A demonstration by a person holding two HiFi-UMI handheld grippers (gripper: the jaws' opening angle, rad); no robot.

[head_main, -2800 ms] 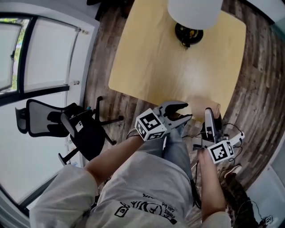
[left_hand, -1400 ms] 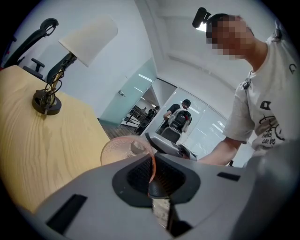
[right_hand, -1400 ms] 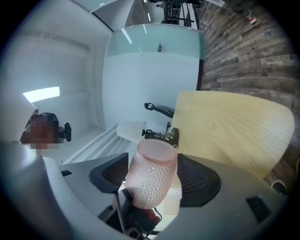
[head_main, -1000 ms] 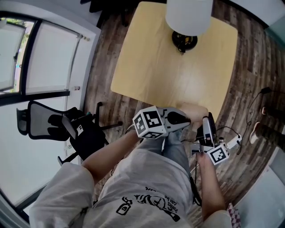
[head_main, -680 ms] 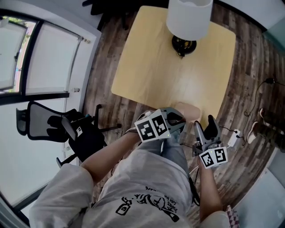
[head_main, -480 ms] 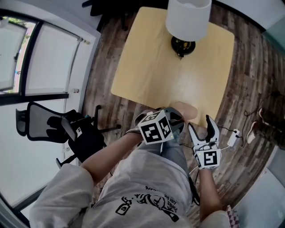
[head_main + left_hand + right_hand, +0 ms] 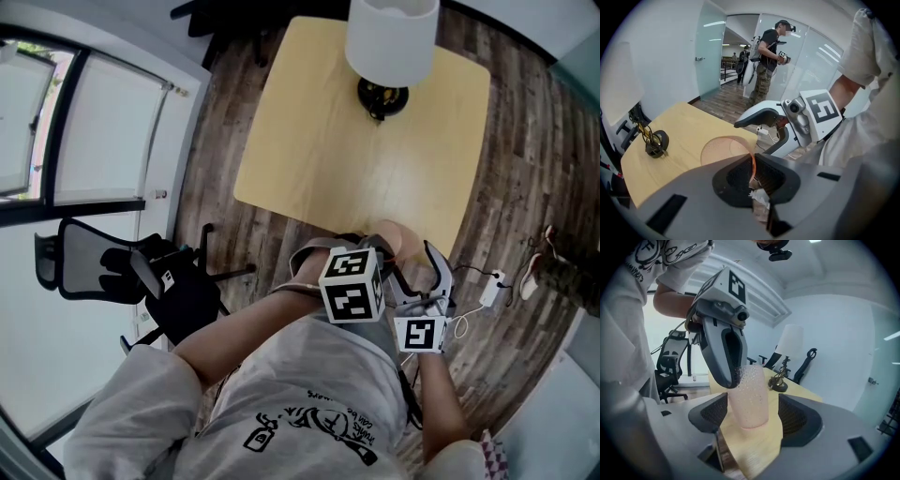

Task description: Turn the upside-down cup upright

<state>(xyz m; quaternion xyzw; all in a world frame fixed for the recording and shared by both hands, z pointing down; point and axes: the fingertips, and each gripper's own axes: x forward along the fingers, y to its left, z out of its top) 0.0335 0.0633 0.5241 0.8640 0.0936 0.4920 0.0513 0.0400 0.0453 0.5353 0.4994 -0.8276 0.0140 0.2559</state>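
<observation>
A pink, dotted translucent cup (image 7: 752, 399) stands at the near edge of the yellow table (image 7: 356, 141), its lower end on the wood. My left gripper (image 7: 733, 380) reaches down from above and is shut on the cup's thin rim (image 7: 752, 161). In the left gripper view I look into the round cup (image 7: 723, 149). My right gripper (image 7: 754, 414) is open, with one pad on each side of the cup and a gap to both. In the head view the cup (image 7: 396, 239) peeks out past the left gripper (image 7: 380, 258) and the right gripper (image 7: 412, 267).
A lamp with a white shade (image 7: 389, 42) and dark base (image 7: 656, 143) stands at the table's far side. A black office chair (image 7: 141, 267) is on the left by the window. Cables and a white plug (image 7: 487, 291) lie on the floor. A person (image 7: 766, 56) stands beyond glass walls.
The right gripper has rolled from lying on its side and moved in, so its jaws now straddle the cup. The left gripper has rolled and tipped while keeping its grip at the table edge.
</observation>
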